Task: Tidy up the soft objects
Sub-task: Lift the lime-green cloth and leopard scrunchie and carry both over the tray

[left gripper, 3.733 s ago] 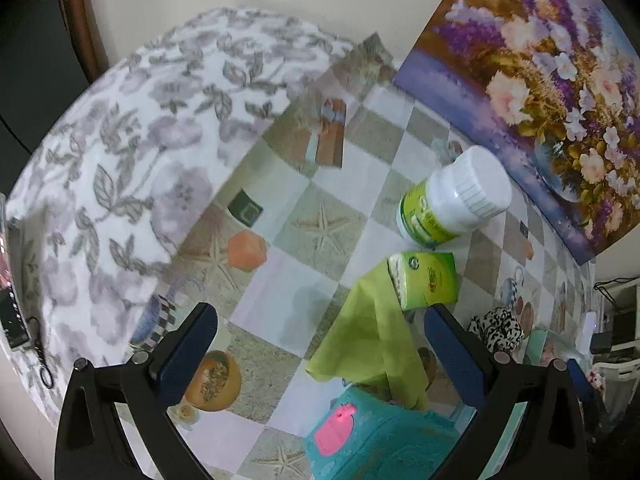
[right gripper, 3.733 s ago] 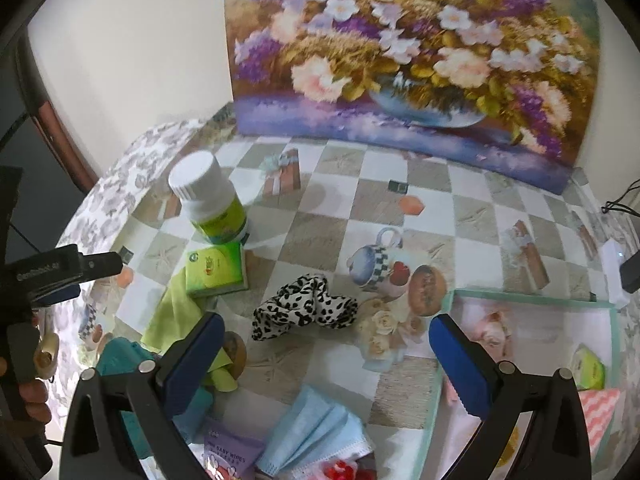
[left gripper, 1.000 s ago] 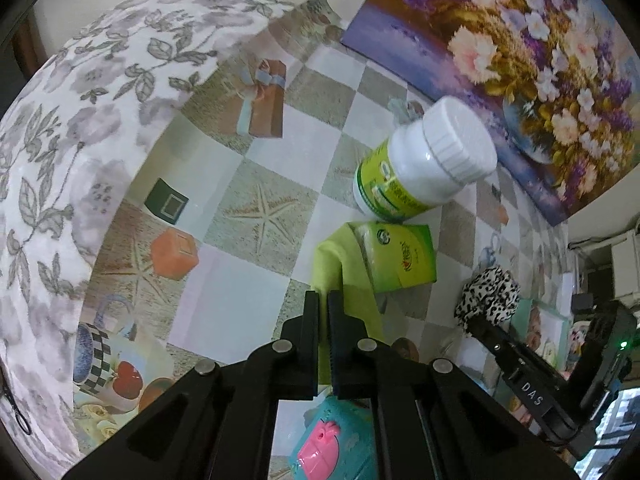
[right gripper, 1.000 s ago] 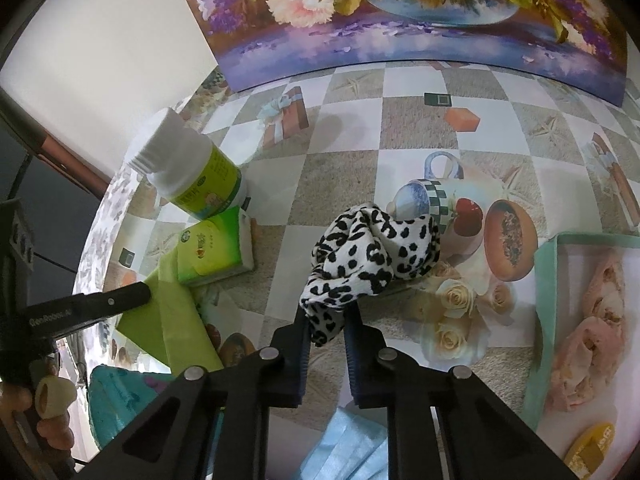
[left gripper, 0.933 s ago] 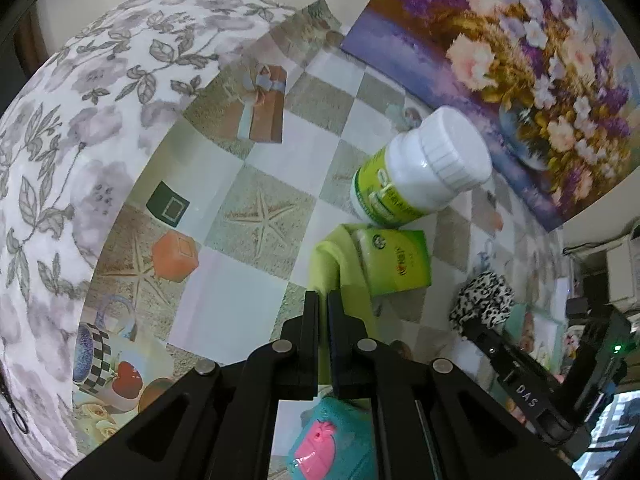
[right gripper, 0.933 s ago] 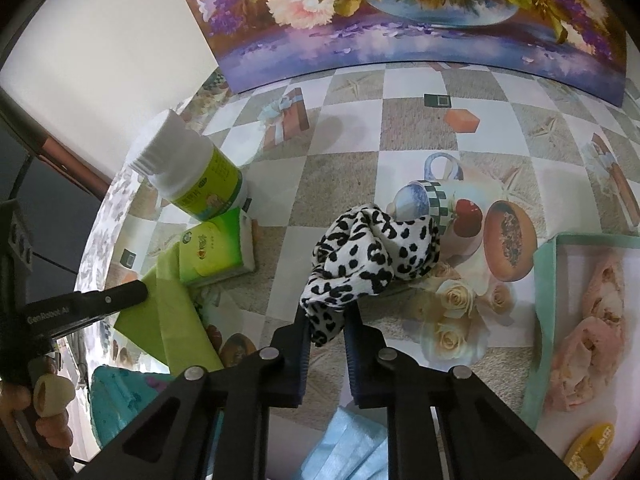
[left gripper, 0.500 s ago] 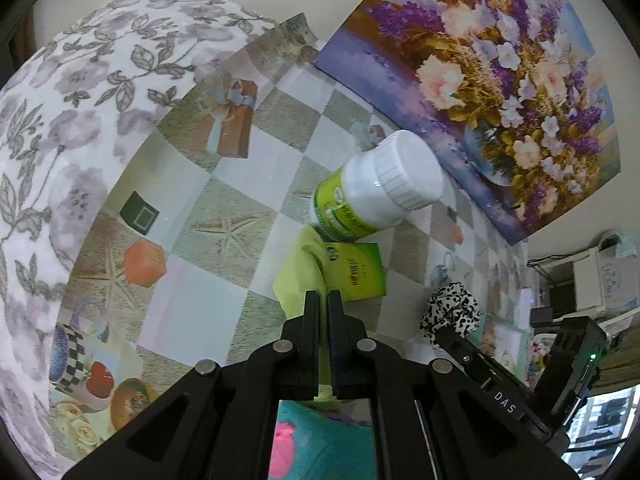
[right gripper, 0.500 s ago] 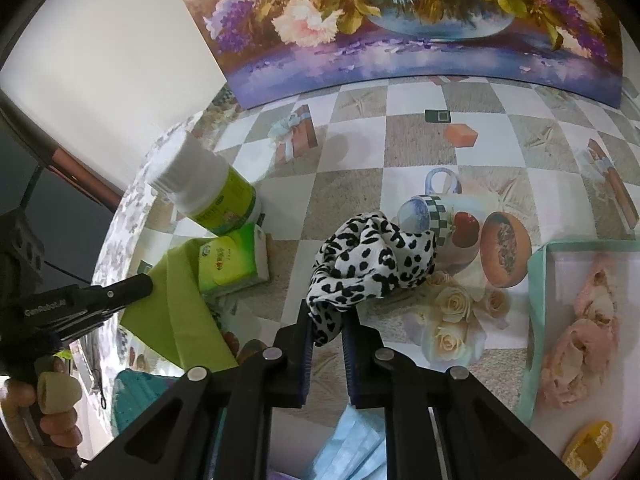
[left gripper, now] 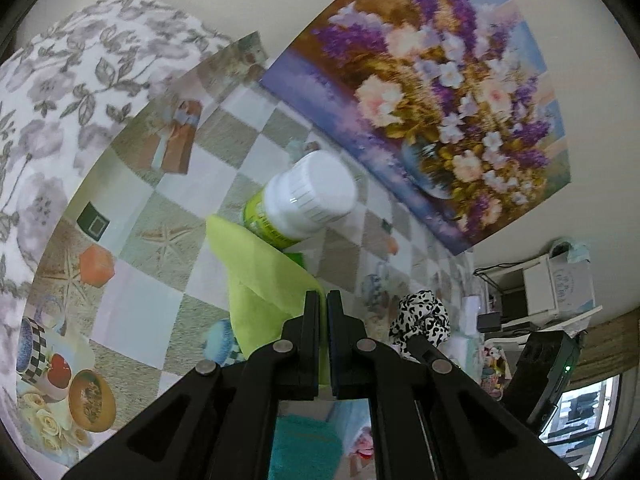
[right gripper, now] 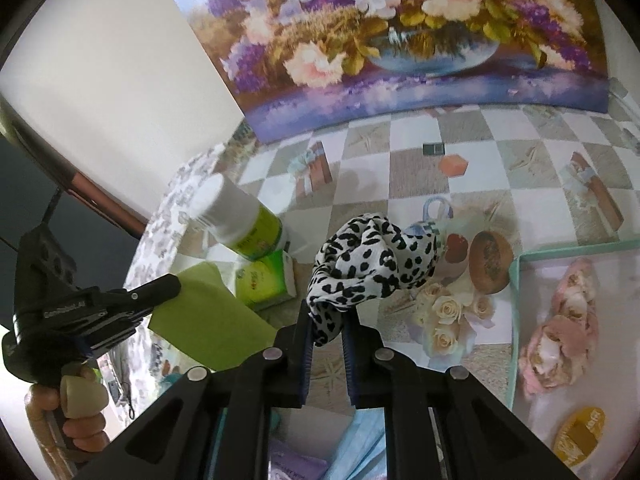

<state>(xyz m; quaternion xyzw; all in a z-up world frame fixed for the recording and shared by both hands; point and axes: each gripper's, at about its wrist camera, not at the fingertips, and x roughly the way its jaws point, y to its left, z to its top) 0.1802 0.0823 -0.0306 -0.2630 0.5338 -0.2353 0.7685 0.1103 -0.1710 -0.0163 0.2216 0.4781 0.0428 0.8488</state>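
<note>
My left gripper is shut on a lime-green cloth, which hangs lifted off the table; the same cloth and the left gripper show at the left of the right wrist view. My right gripper is shut on a black-and-white spotted scrunchie, raised above the table; the scrunchie also shows to the right in the left wrist view. A green tissue pack lies beside a green bottle with a white cap.
A teal-rimmed tray lies at the right. A light-blue face mask and a purple packet sit near the front. A teal towel lies below the left gripper. A flower painting leans on the back wall.
Both grippers have risen. The green cloth has come up off the table and away from the tissue pack; the scrunchie has lifted clear of the tabletop.
</note>
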